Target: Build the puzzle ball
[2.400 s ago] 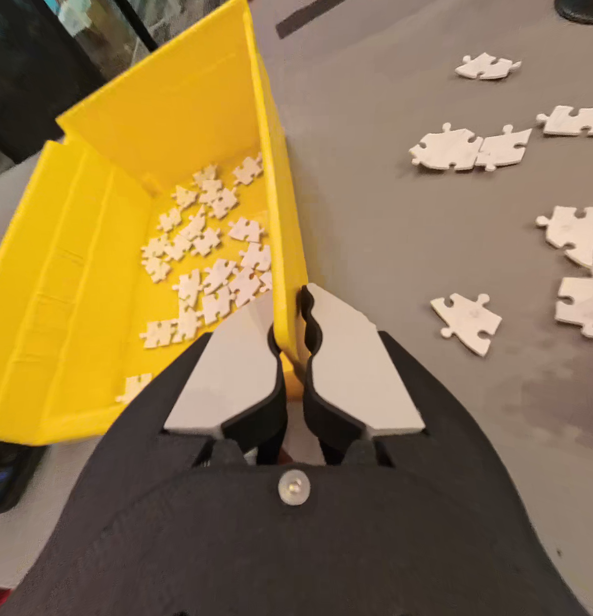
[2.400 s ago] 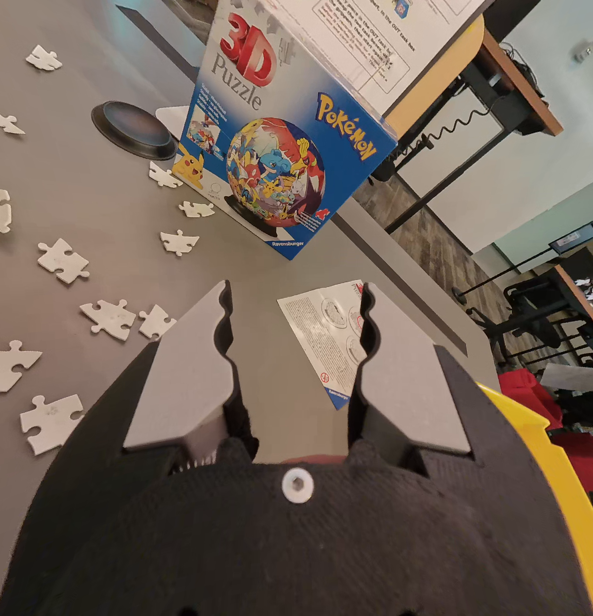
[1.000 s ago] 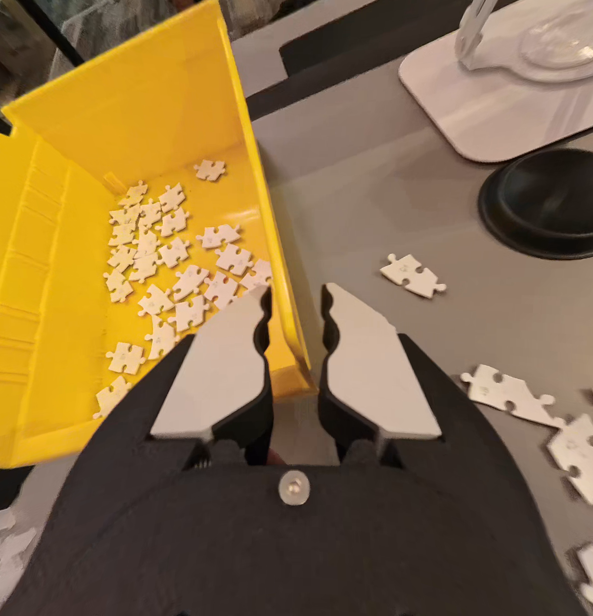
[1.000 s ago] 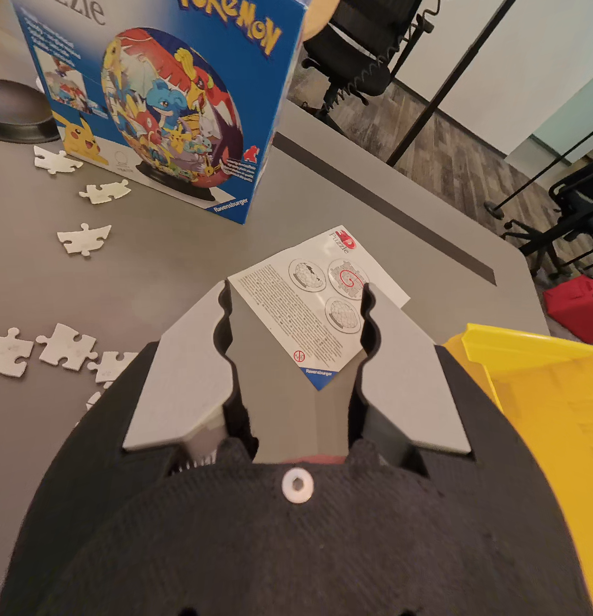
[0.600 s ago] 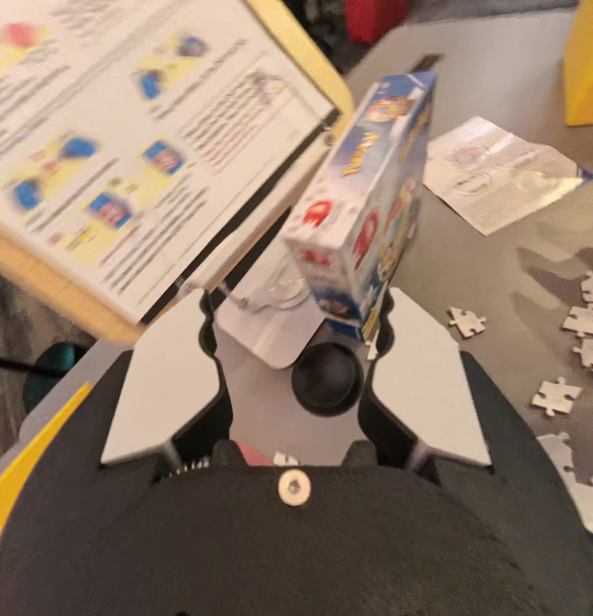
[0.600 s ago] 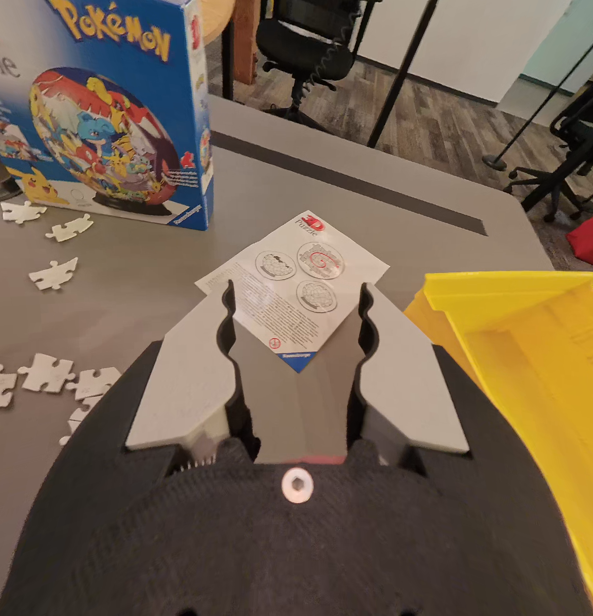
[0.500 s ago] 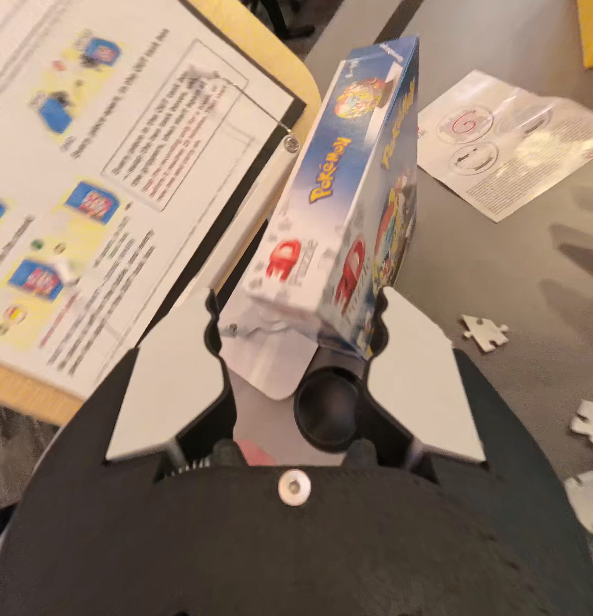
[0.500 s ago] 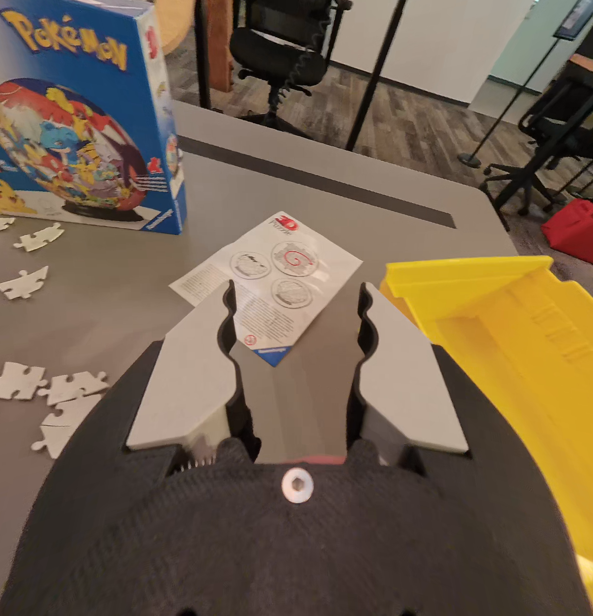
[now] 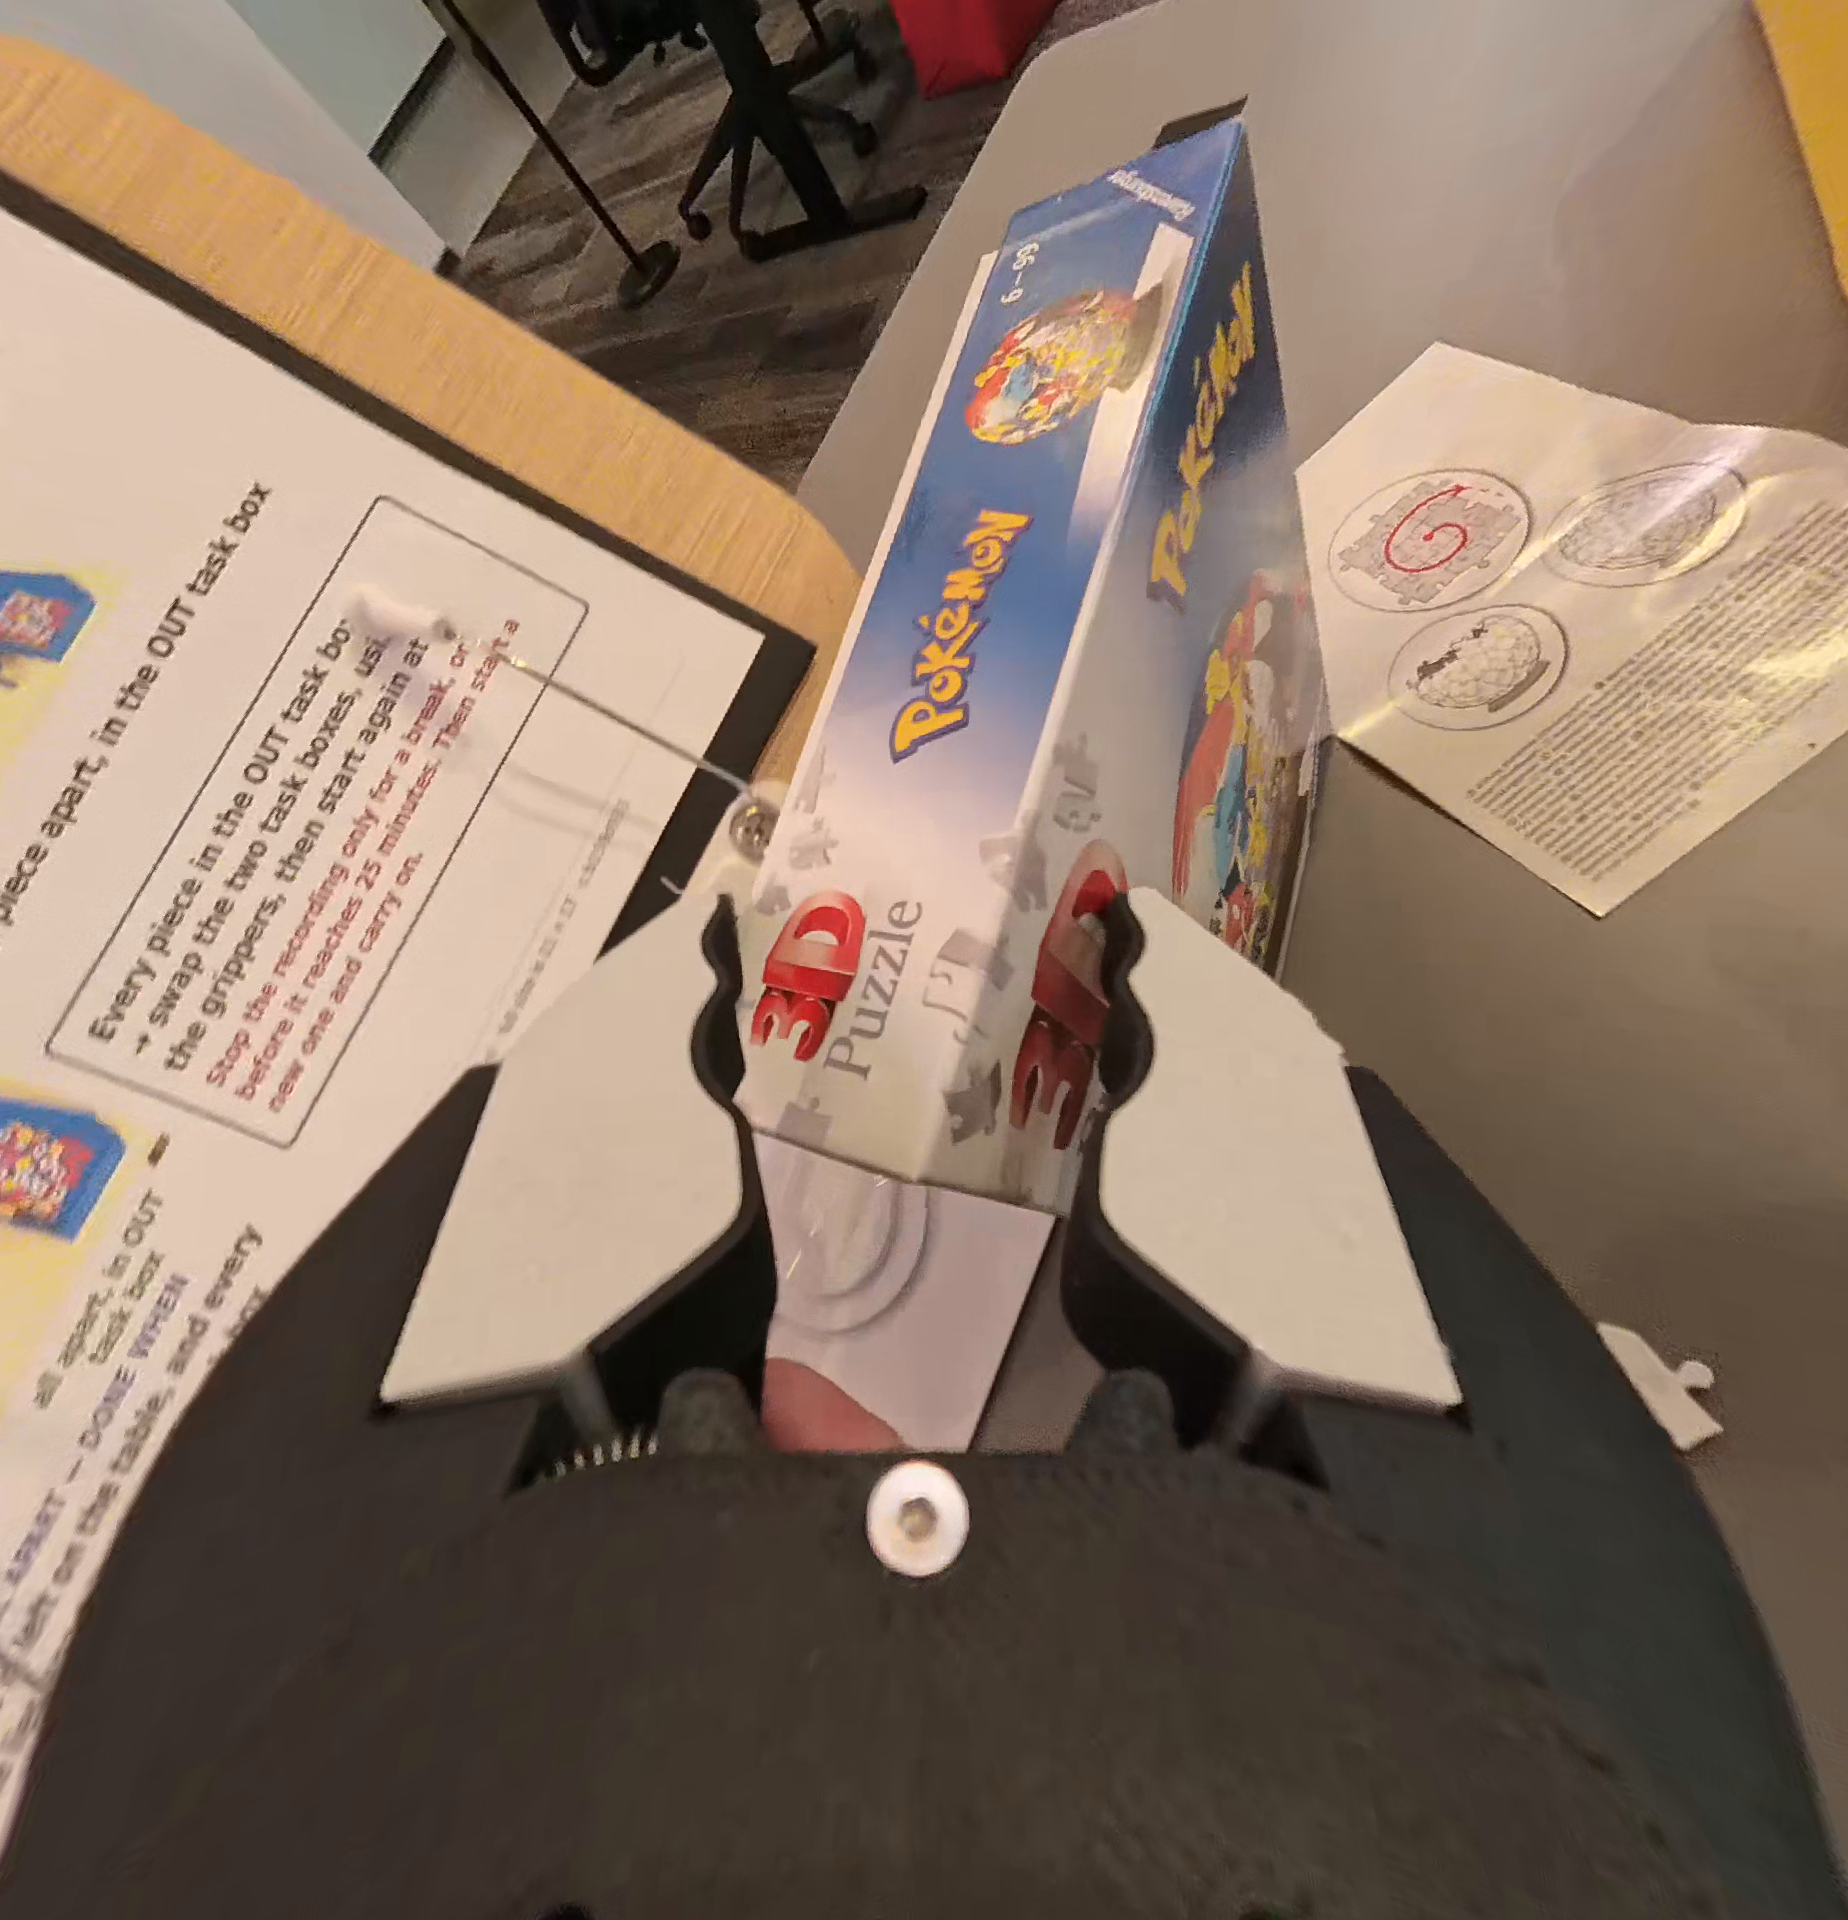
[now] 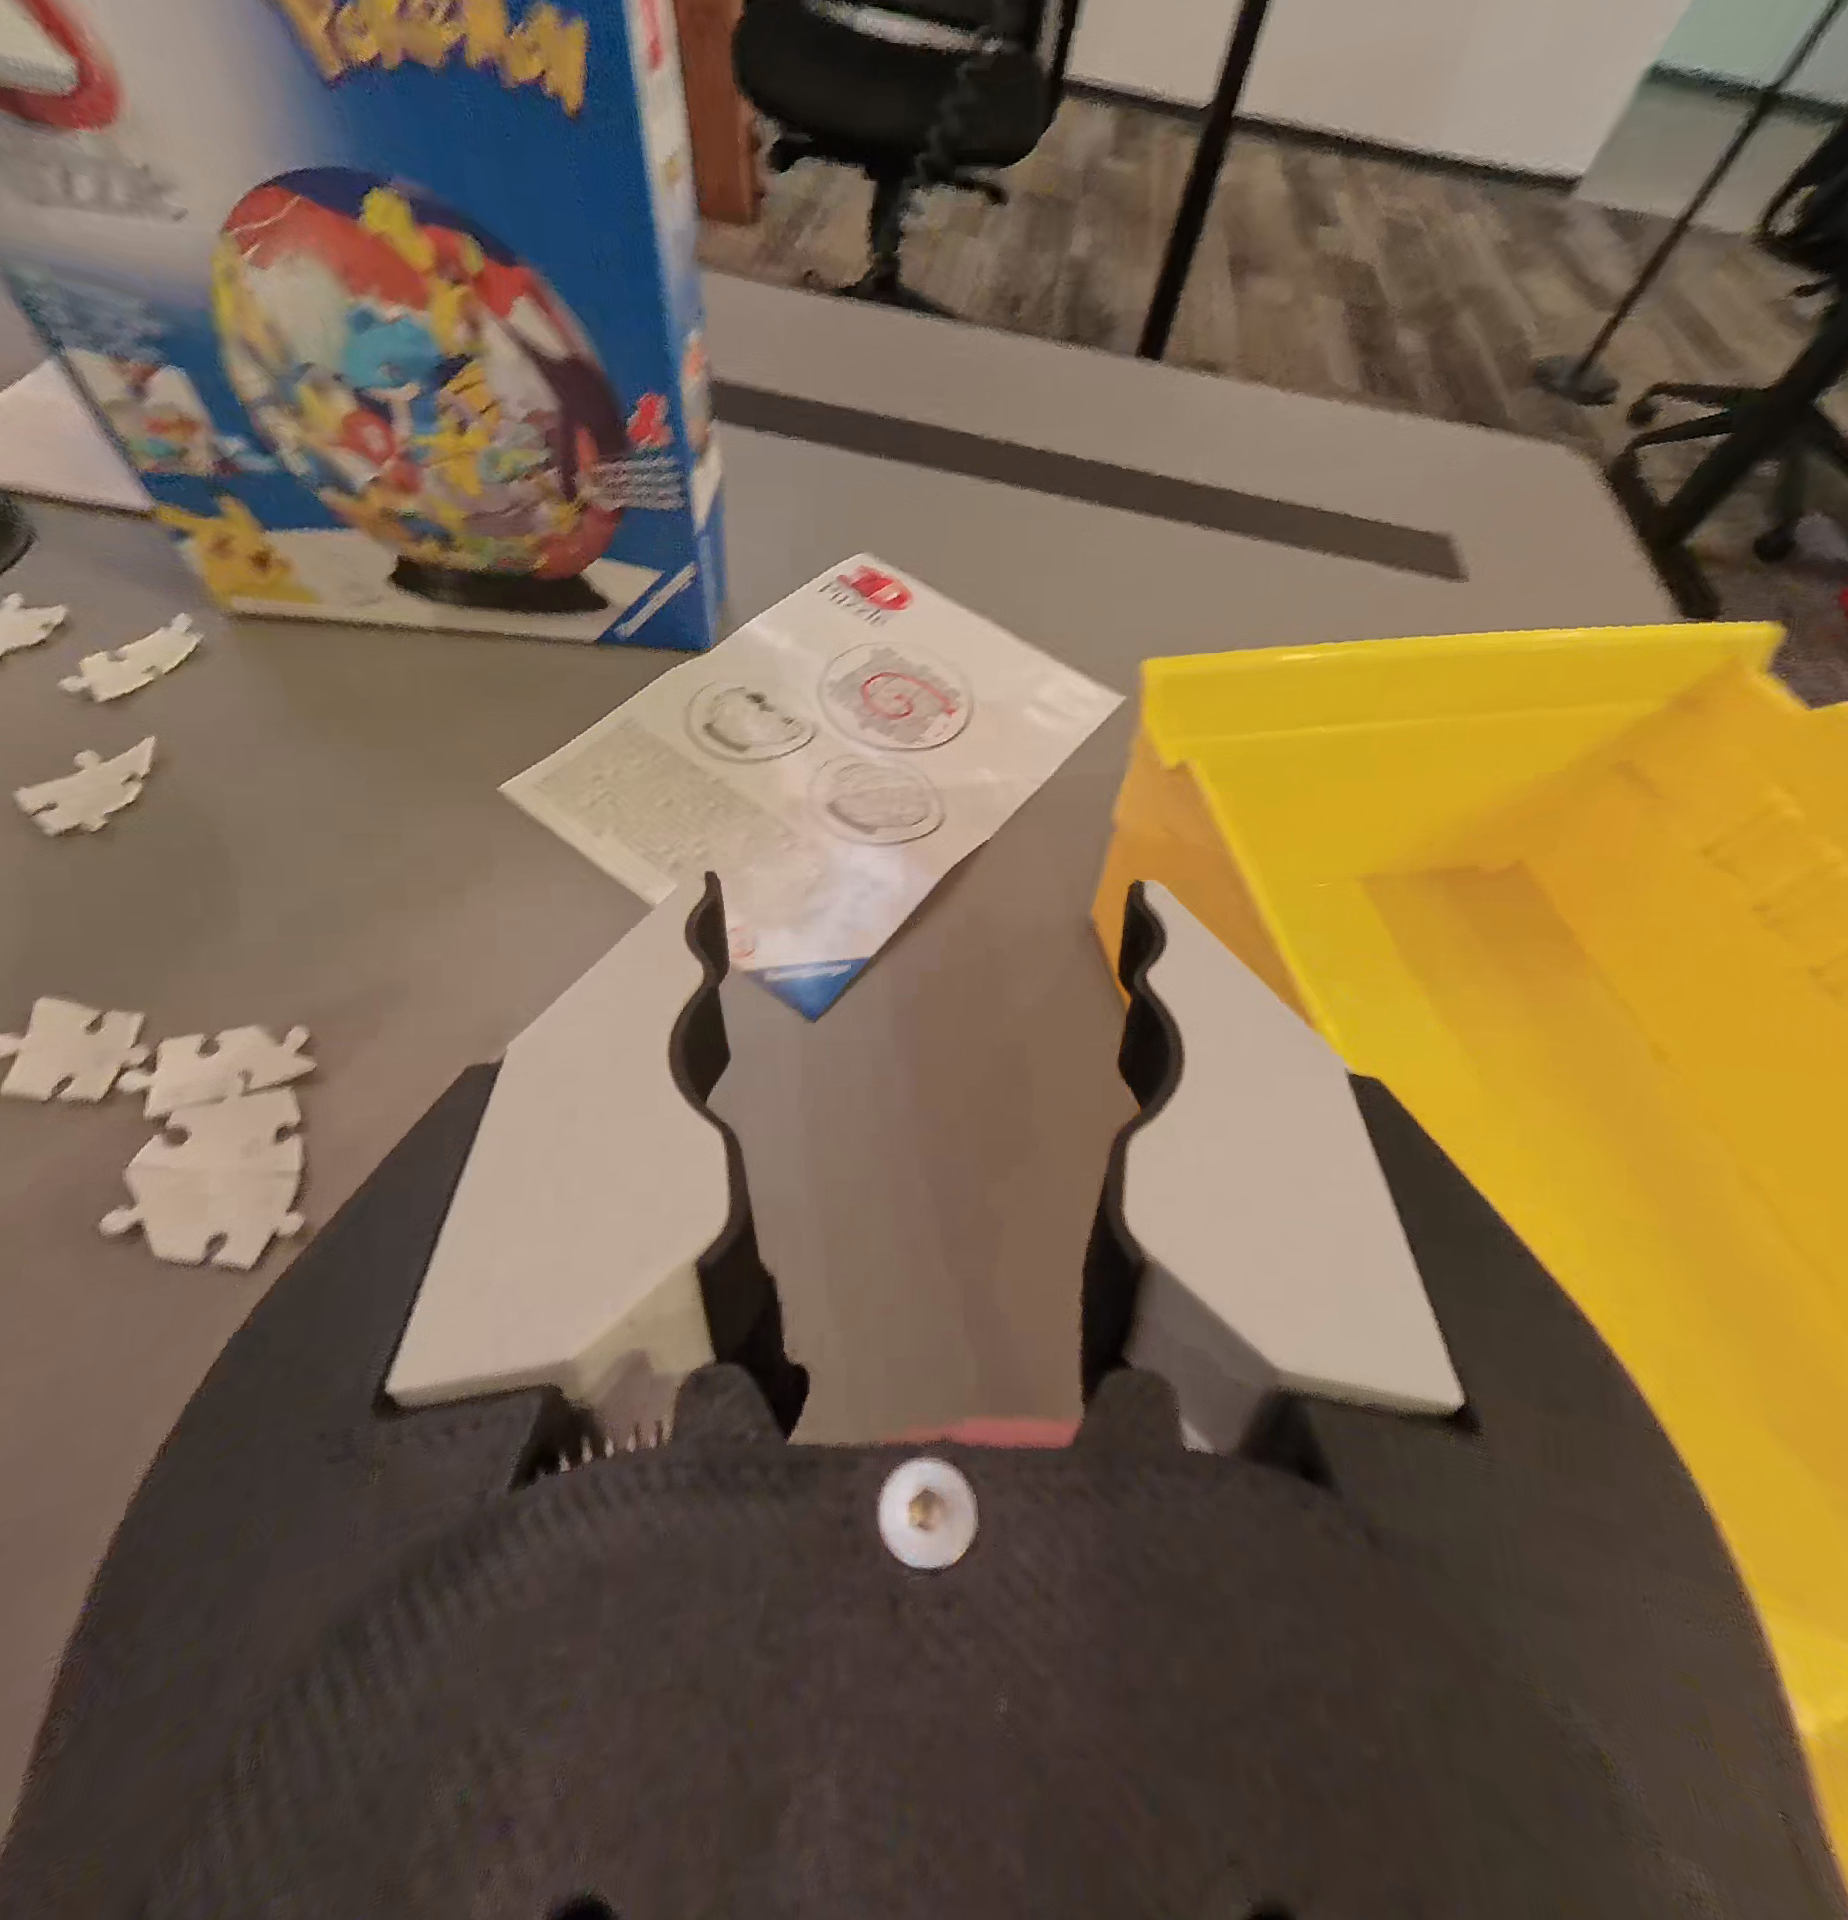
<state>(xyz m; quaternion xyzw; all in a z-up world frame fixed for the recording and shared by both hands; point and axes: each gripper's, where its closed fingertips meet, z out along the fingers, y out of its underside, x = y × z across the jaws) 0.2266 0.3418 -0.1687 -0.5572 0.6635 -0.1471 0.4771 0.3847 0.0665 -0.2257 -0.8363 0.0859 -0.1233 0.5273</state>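
Grey matte tabletop (image 10: 380, 914) is seen under both tools. Left gripper (image 9: 920, 935) is spread wide around the top edge of the upright, glossy cardboard puzzle box (image 9: 1013, 665); whether the pads touch it cannot be told. Right gripper (image 10: 920, 904) is held wide and empty above a folded paper leaflet (image 10: 826, 769), beside a yellow plastic bin (image 10: 1522, 935). Flat white puzzle pieces (image 10: 213, 1174) are scattered left.

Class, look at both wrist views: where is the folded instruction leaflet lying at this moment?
The instruction leaflet lies flat on the grey table, between the upright puzzle box and the yellow bin, just ahead of the open right gripper.
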